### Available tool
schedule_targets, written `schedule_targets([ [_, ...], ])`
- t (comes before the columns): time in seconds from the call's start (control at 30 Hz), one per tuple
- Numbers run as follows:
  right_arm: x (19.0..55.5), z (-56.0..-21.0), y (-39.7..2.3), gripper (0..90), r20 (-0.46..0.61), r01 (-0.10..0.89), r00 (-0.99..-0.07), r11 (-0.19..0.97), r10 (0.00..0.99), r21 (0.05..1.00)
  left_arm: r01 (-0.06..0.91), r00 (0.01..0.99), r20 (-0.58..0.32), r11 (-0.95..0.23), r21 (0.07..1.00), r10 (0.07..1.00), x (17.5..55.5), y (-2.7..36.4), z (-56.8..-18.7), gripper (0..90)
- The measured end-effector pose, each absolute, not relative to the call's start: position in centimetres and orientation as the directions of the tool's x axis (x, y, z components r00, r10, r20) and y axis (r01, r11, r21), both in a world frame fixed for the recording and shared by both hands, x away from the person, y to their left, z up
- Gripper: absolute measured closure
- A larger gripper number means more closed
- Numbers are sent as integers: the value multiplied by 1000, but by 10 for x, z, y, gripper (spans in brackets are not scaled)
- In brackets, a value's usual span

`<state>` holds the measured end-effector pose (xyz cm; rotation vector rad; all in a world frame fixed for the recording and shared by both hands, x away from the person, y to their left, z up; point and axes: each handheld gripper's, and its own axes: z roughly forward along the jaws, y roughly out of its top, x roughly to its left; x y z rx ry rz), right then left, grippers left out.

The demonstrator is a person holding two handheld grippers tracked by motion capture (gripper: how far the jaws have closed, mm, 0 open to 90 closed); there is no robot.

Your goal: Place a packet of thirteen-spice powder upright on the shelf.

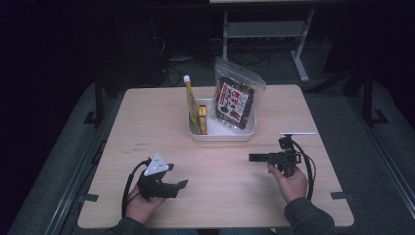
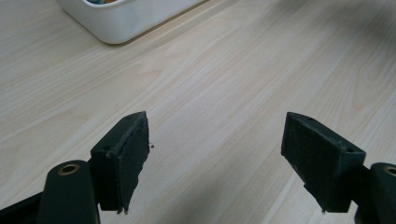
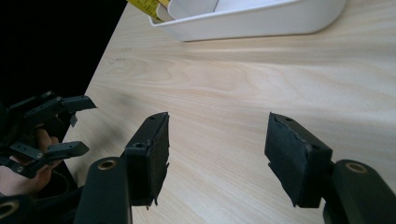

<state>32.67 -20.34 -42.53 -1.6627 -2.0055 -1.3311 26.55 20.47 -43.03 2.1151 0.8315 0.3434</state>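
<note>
Grippers rest low over the worktop (image 1: 147, 117), left gripper (image 2: 215, 154) and right gripper (image 3: 217, 154) both with jaws apart and empty, near the white tray (image 1: 220, 136).

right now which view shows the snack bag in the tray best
The high view: the snack bag stands whole and upright in the white tray, label facing the camera. The left gripper view catches just a tray corner; the right gripper view gets the tray's near wall and the yellow packets.
</note>
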Motion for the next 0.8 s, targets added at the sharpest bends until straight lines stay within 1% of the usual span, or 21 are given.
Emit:
schedule_targets([
  [0.1, 324, -428, -207, 387, 648, 869, -338, -37, 683, 493, 442, 746, -42, -448, 777, 664, 265, 205, -430, 227],
  [0.27, 318, -431, -212, 386, 661, 871, -335, -47, 671, 489, 440, 748, -42, -449, 778, 662, 264, 204, -430, 227],
  [0.5, 309, -434, -214, 383, 647, 868, -355, -19, 675, 497, 438, 749, -41, -449, 779, 661, 264, 205, -430, 227],
  [0.8, 301, -437, -217, 376, 648, 859, -375, -15, 662, 512, 439, 749, -41, -448, 779, 662, 264, 206, -429, 226],
])
